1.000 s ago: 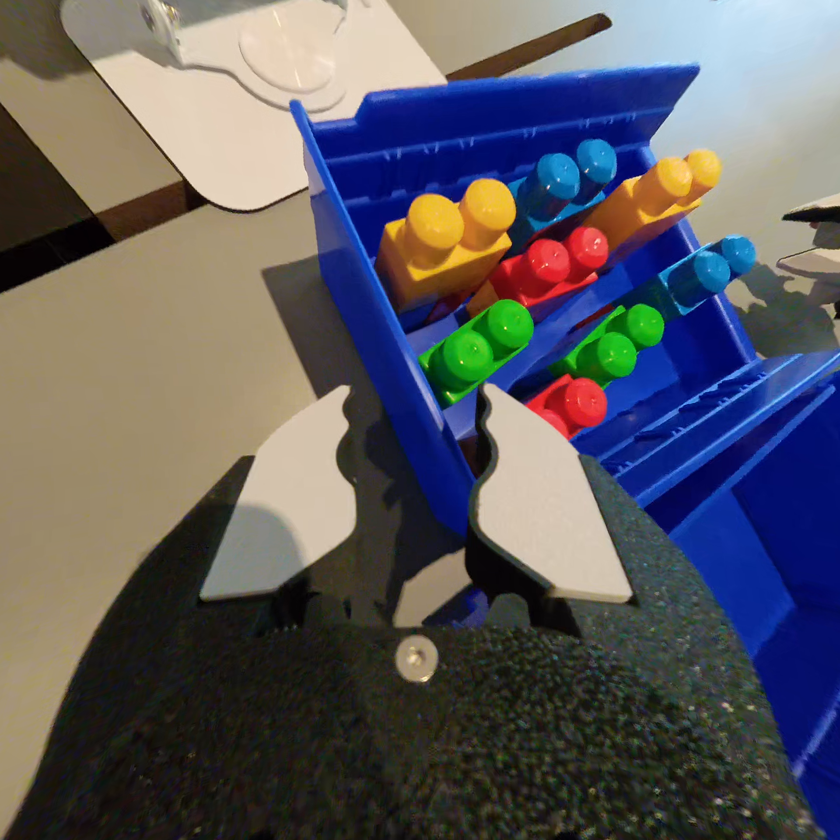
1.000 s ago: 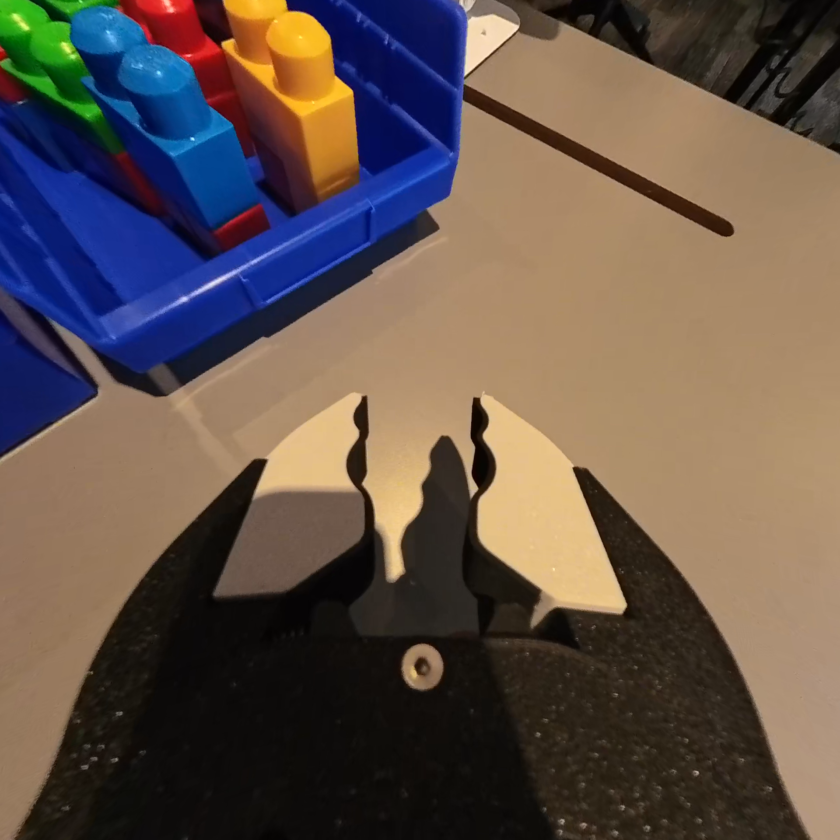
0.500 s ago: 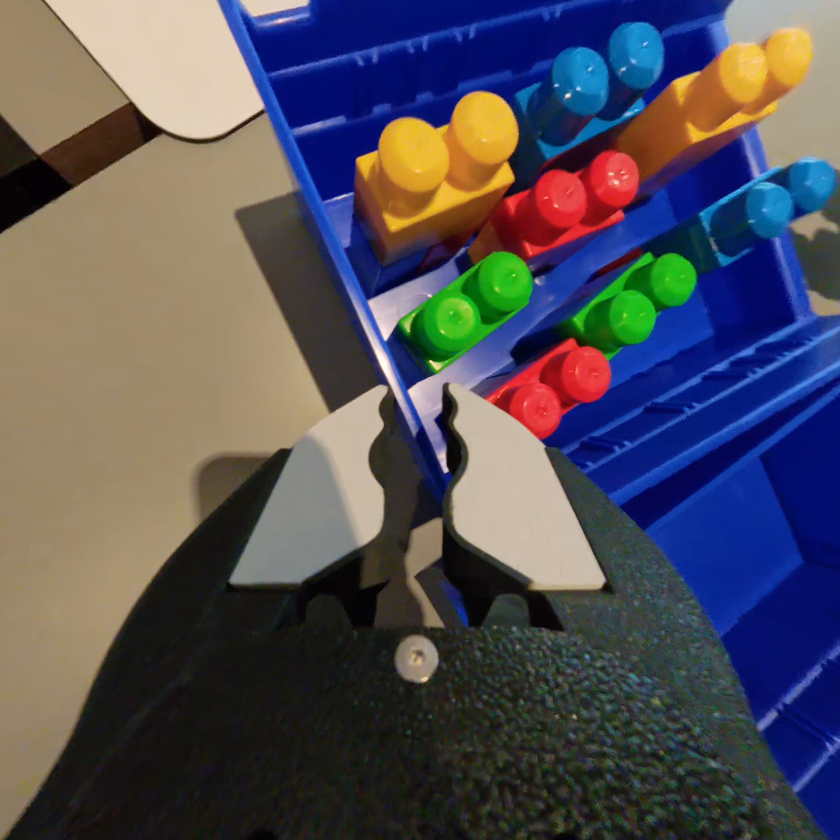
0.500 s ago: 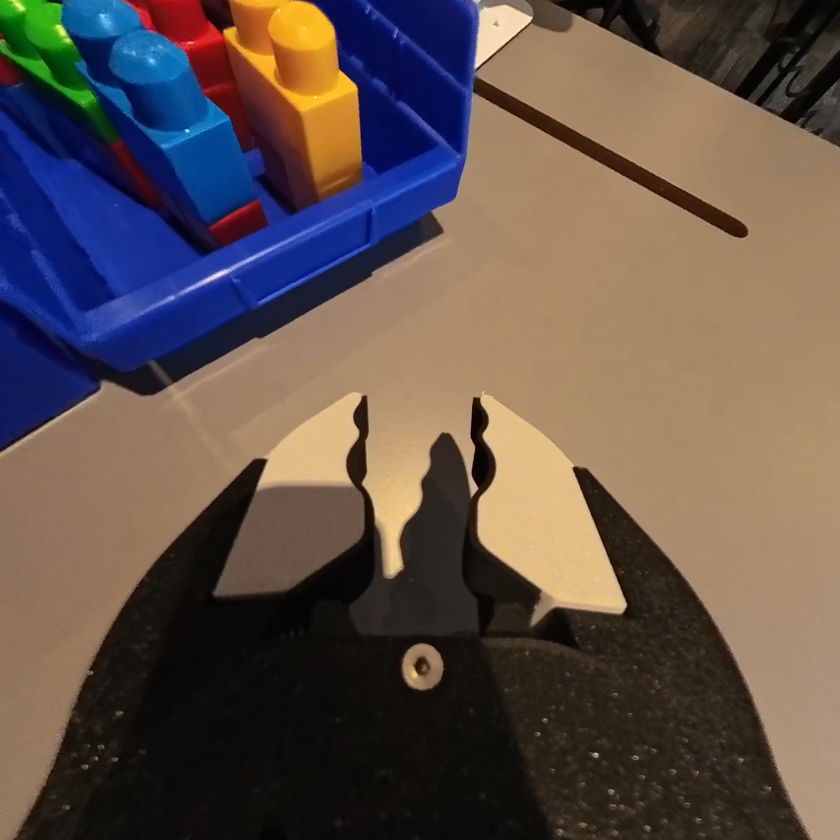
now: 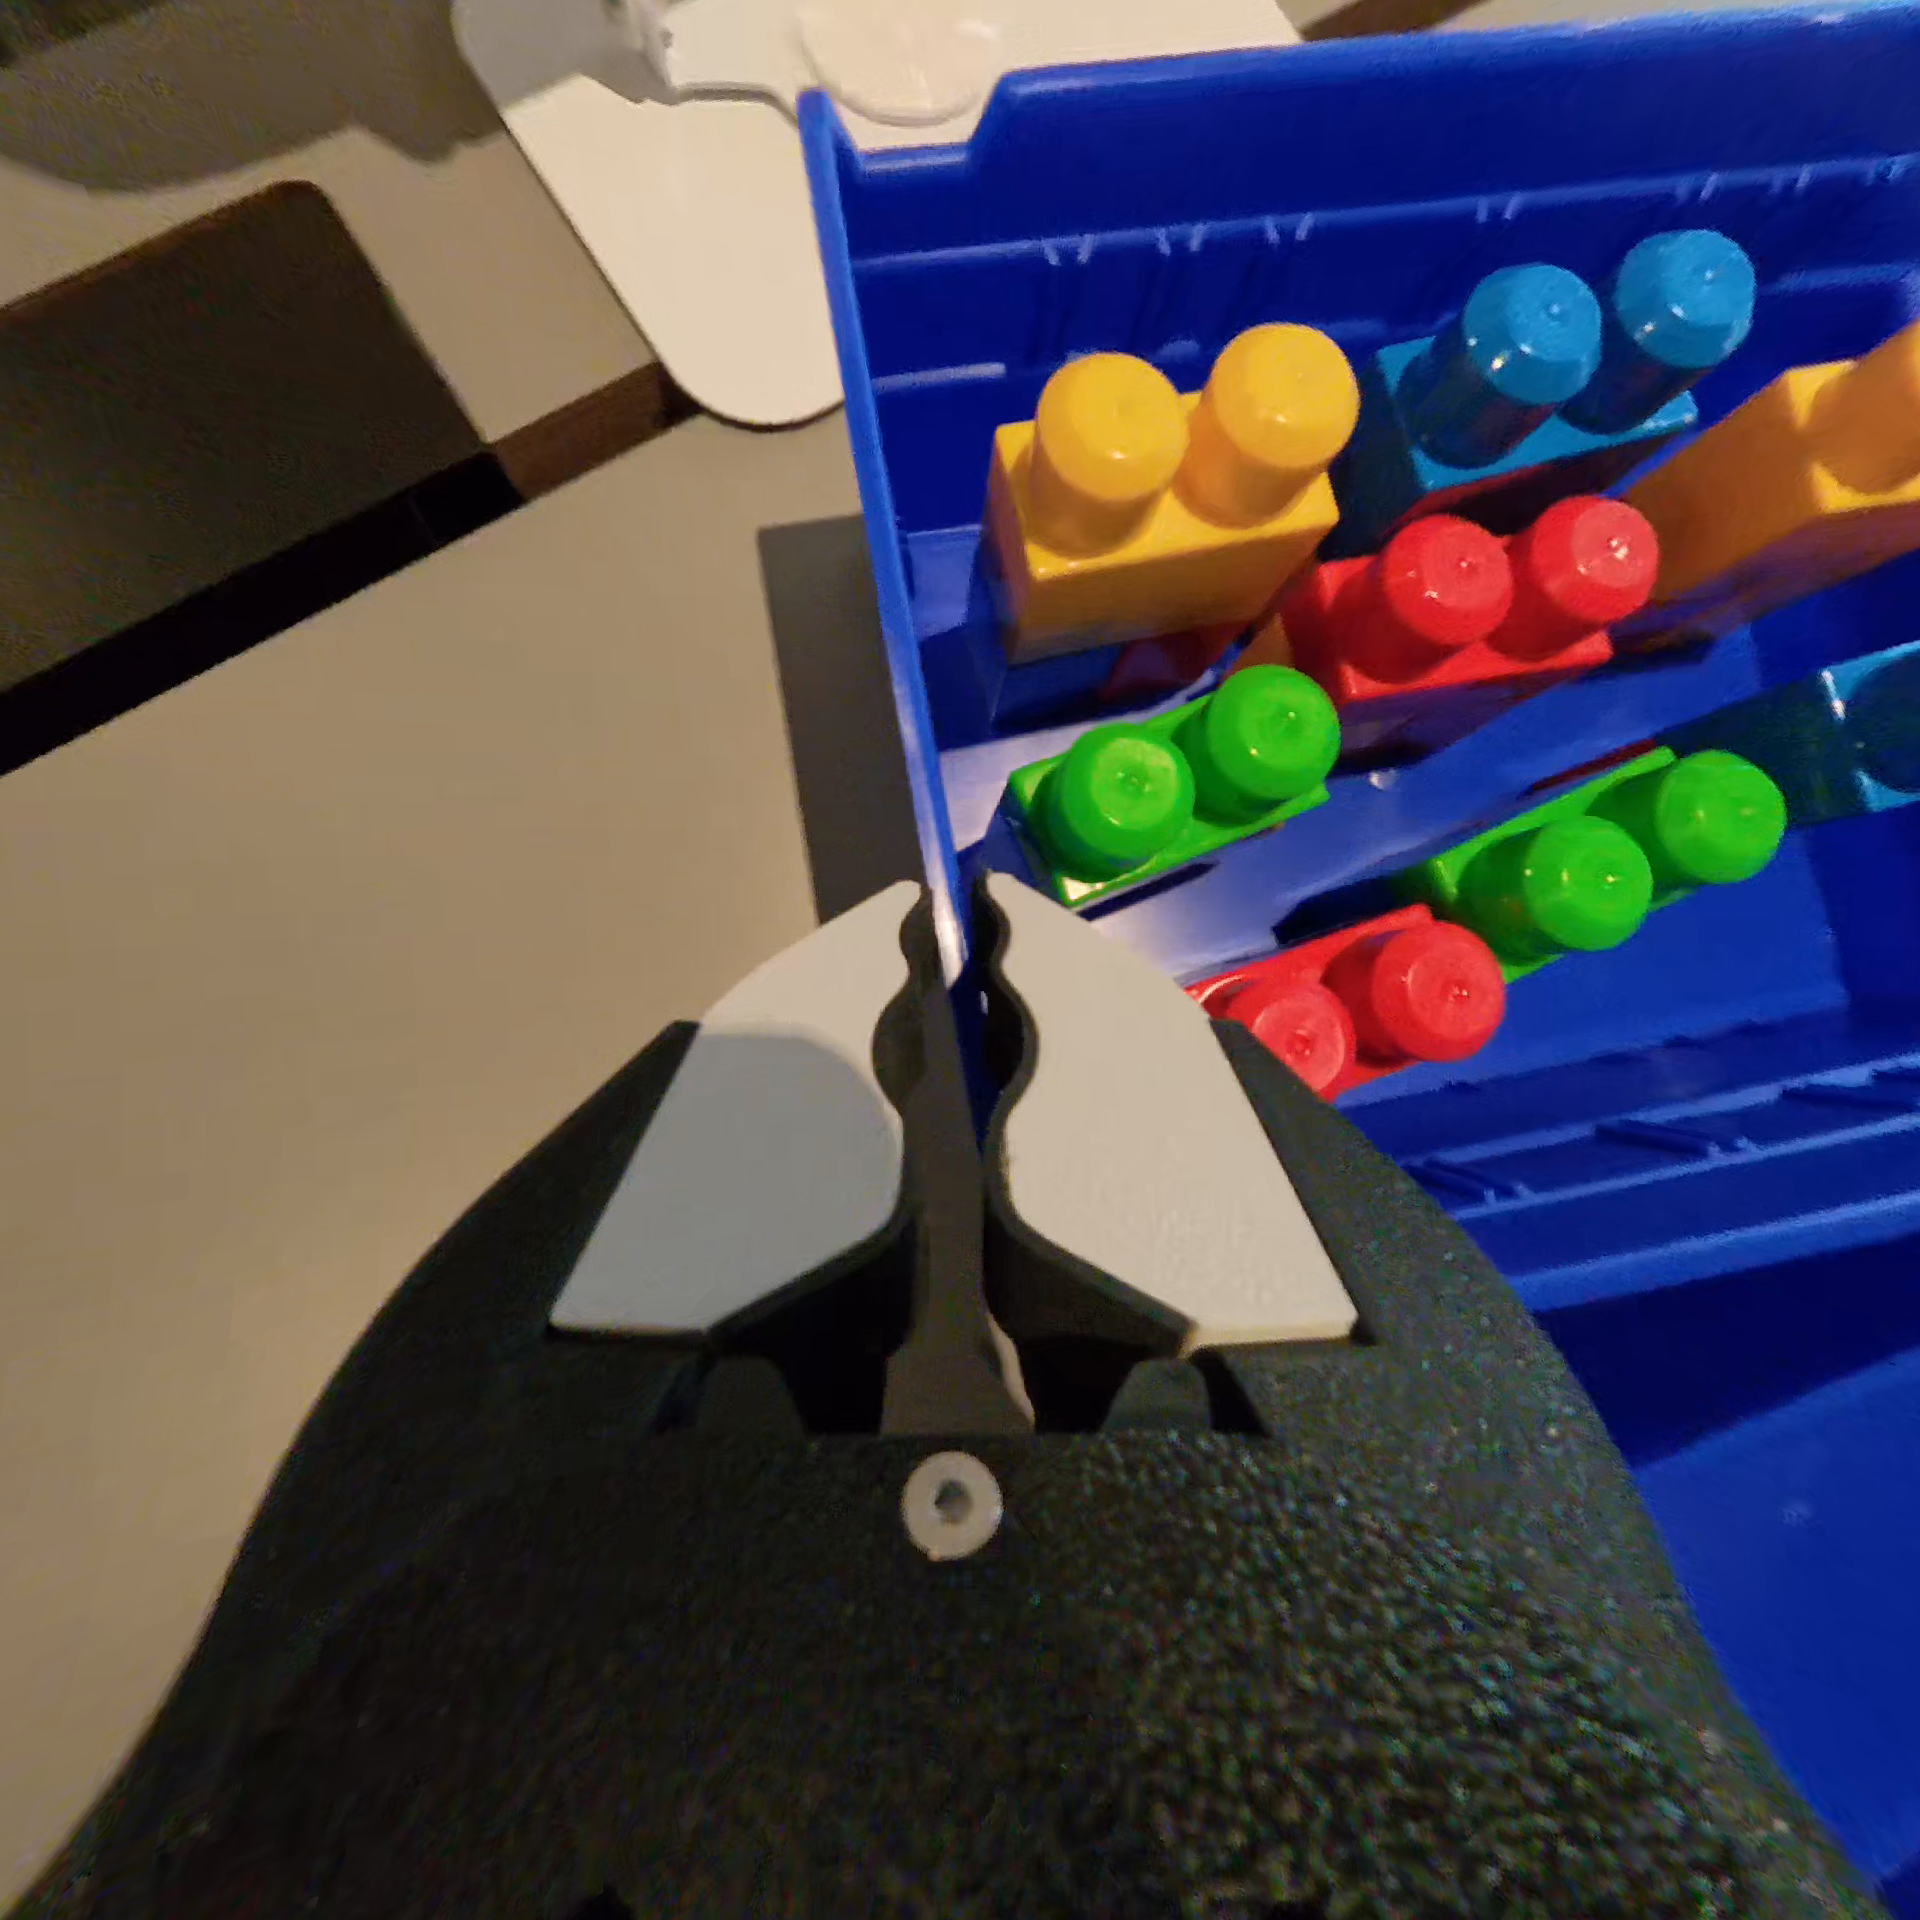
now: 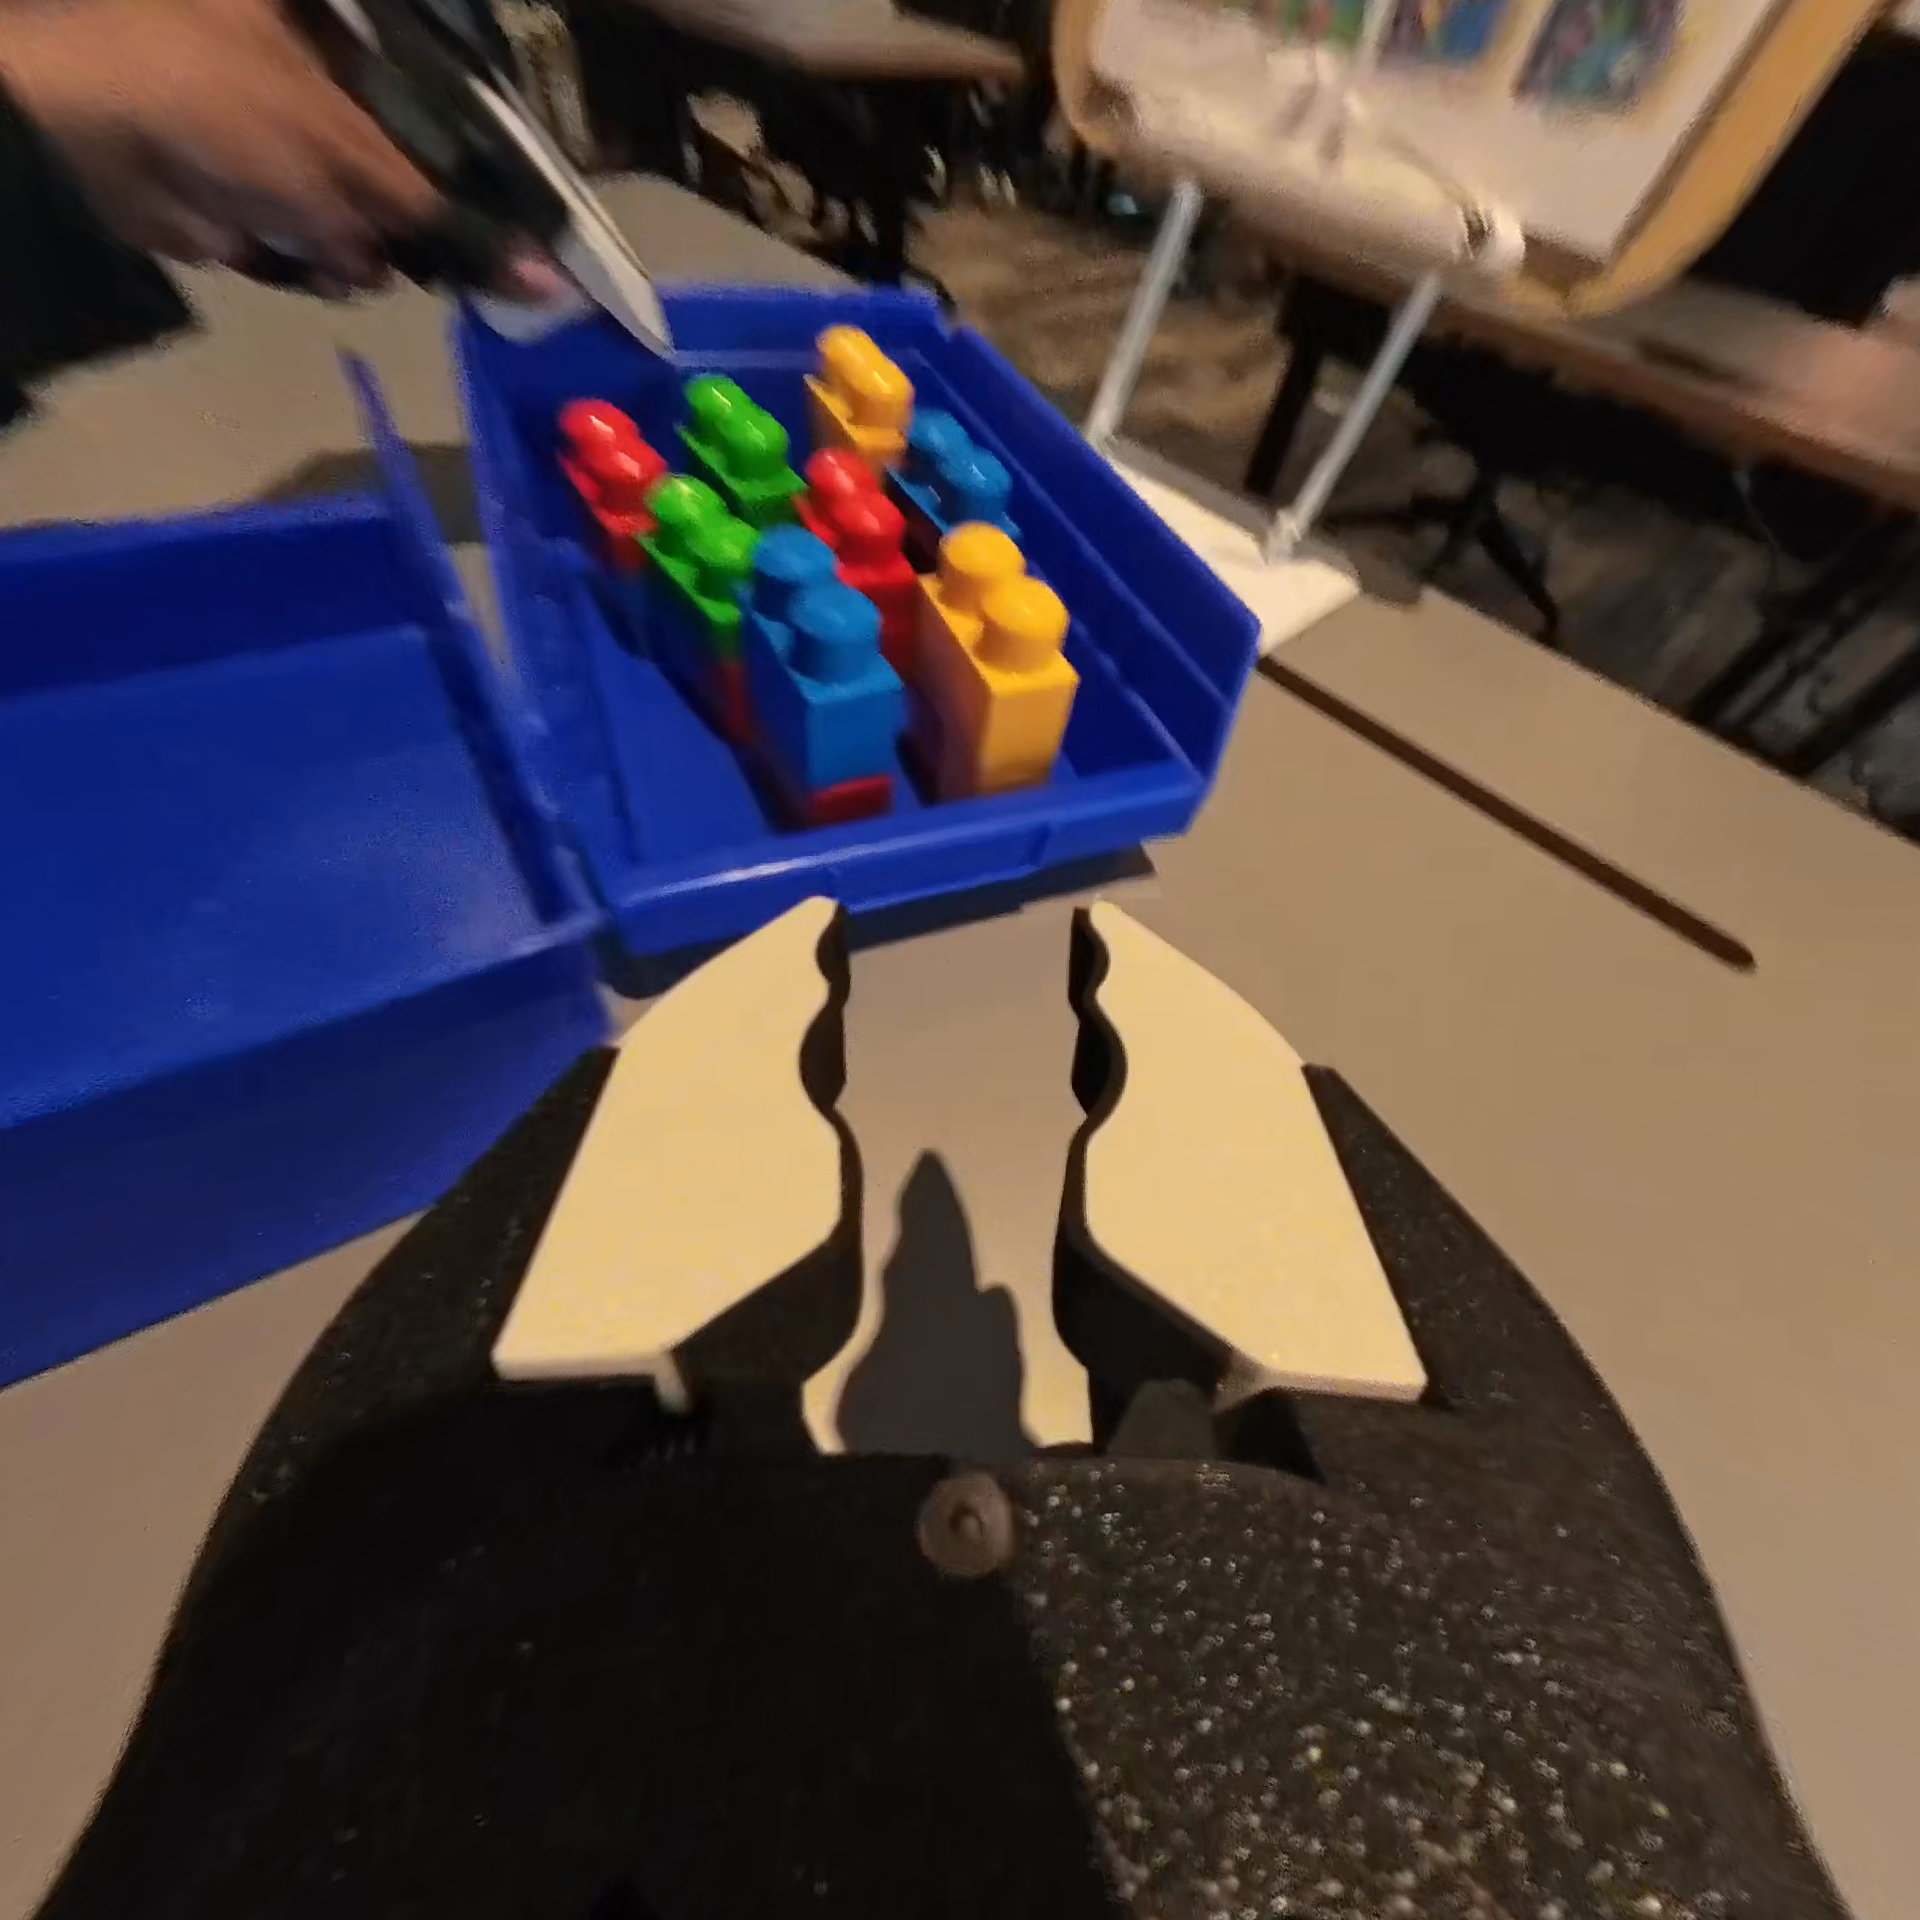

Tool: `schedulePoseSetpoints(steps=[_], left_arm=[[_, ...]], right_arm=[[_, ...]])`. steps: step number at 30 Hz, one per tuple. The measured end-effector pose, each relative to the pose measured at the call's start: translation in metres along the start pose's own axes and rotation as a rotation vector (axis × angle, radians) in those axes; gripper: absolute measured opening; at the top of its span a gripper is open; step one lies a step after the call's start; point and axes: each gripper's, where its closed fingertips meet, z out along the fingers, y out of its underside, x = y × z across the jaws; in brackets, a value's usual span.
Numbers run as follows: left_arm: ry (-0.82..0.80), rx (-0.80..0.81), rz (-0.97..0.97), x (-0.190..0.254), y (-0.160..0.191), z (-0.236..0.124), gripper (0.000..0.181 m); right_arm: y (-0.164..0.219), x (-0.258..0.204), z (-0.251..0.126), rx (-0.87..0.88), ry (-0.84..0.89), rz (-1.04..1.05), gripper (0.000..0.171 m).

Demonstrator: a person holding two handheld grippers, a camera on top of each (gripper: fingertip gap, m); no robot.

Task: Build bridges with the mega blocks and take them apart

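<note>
A blue bin (image 5: 1351, 156) holds several two-stud mega blocks standing upright: yellow (image 5: 1164, 499), blue (image 5: 1558, 364), red (image 5: 1455, 613) and green (image 5: 1174, 779). My left gripper (image 5: 951, 920) is shut on the bin's thin side wall. In the right wrist view the bin (image 6: 935, 842) stands on the grey table with the blocks, such as the yellow one (image 6: 997, 665) and the blue one (image 6: 821, 675), in rows. The left gripper (image 6: 639, 327) pinches its far rim, held by a hand (image 6: 208, 156). My right gripper (image 6: 956, 920) is open and empty in front of the bin.
A second blue bin (image 6: 208, 779) lies against the first on its left; it also shows in the left wrist view (image 5: 1714, 1455). A white base plate (image 5: 675, 208) with a stand (image 6: 1299, 416) is behind. A dark slot (image 6: 1507, 821) crosses the table at the right. Spacing between my two grippers at the tips: around 35 cm.
My left gripper has closed from open onto the bin's side wall. My right gripper has drawn back from the bin and tilted up, still open, so the whole bin now shows.
</note>
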Motion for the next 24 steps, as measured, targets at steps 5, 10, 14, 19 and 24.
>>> schedulePoseSetpoints(steps=[5, 10, 14, 19, 24], left_arm=[[-0.009, 0.093, -0.074, -0.023, 0.002, -0.005, 0.005], [-0.074, 0.165, -0.132, -0.052, 0.009, -0.014, 0.004], [-0.087, 0.201, -0.183, -0.073, 0.019, -0.025, 0.004], [-0.104, 0.197, -0.214, -0.094, 0.036, -0.04, 0.004], [-0.133, 0.189, -0.238, -0.113, 0.054, -0.057, 0.004]], right_arm=[[-0.03, -0.058, -0.014, 0.067, -0.081, -0.13, 0.037], [-0.032, -0.118, -0.02, 0.014, -0.181, -0.234, 0.037], [-0.018, -0.158, -0.021, -0.087, -0.246, -0.314, 0.035], [-0.004, -0.177, -0.02, -0.2, -0.274, -0.333, 0.033], [0.001, -0.165, -0.021, -0.26, -0.195, -0.307, 0.034]])
